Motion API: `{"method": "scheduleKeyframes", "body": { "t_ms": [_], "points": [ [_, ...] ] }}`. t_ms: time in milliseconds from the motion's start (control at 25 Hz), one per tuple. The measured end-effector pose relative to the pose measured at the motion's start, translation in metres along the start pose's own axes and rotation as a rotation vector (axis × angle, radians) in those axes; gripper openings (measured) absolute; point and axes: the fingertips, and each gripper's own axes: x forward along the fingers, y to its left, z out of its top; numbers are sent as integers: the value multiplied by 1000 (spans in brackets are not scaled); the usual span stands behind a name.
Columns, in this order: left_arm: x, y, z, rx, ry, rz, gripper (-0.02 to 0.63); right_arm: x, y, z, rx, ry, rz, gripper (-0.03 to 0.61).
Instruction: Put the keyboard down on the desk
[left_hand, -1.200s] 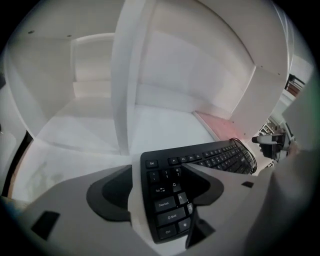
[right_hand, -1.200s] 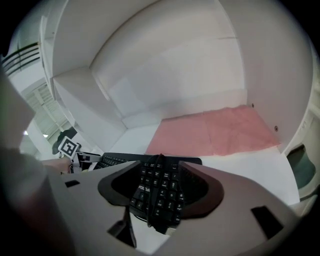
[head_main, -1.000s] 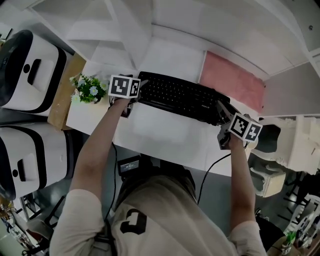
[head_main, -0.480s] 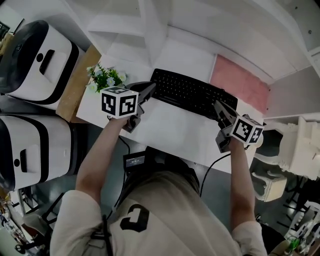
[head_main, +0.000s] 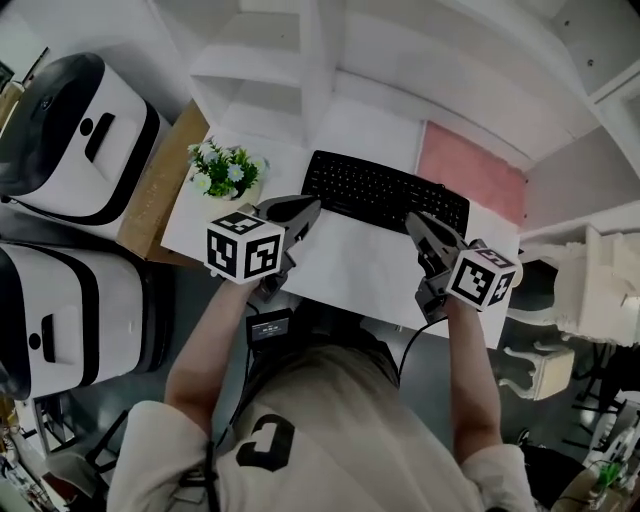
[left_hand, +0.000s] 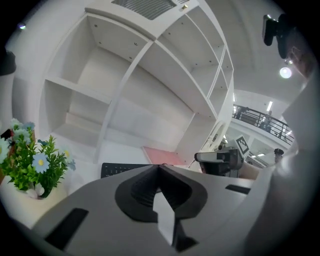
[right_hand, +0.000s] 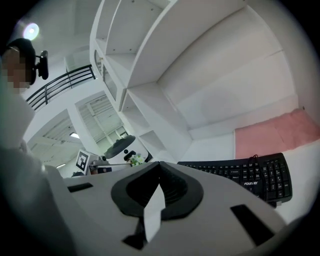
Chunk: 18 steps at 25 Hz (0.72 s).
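Left gripper (head_main: 310, 207): jaws together at the tips, nothing between them. It hovers over the near-left part of the desk (head_main: 340, 270), just short of the keyboard's left end and not touching it.

Right gripper (head_main: 412, 220): the same, jaws closed on nothing. It sits above the desk, near the keyboard's front right corner and apart from it.

Keyboard (head_main: 385, 192): black, lying flat on the white desk between the two grippers and a little beyond them, long side roughly parallel to the front edge. Both gripper views show it low and level on the surface. It lies as the task sentence wants.

Beyond it:
- A pink mat (head_main: 470, 170) lies at the back right, just behind the keyboard's right end.
- A small potted plant (head_main: 225, 170) stands at the left, near the keyboard's left end.
- White shelving (head_main: 300, 60) rises behind everything.

Judgement: with neither gripper bearing the keyboard, little is left but checking the placement.
- Confirm that the whole base rests on the desk and no corner rides up on the mat.
- Confirm that nothing overhangs the front edge.
- Keep any gripper motion high and away from the keys, so that a tip does not nudge the keyboard askew or toward the plant.

A short loop of cable seems to show at the keyboard's far edge in the right gripper view. It is too small to trace, so watch for a snag.
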Motion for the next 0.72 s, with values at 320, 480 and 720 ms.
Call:
{"method": "scheduleKeyframes", "body": {
  "t_ms": [320,480,720],
  "points": [
    [-30,-36,-4,10,-24,-147,14,-19,65,-10,-60,-110,2,25],
    [-33,-62,-7,10,-17,-221,14,-34,85,-18,-77,-141,3,25],
    [-34,-99,-13,58,8,-271,14,-53,108,-22,-78,-175,40,25]
  ]
}}
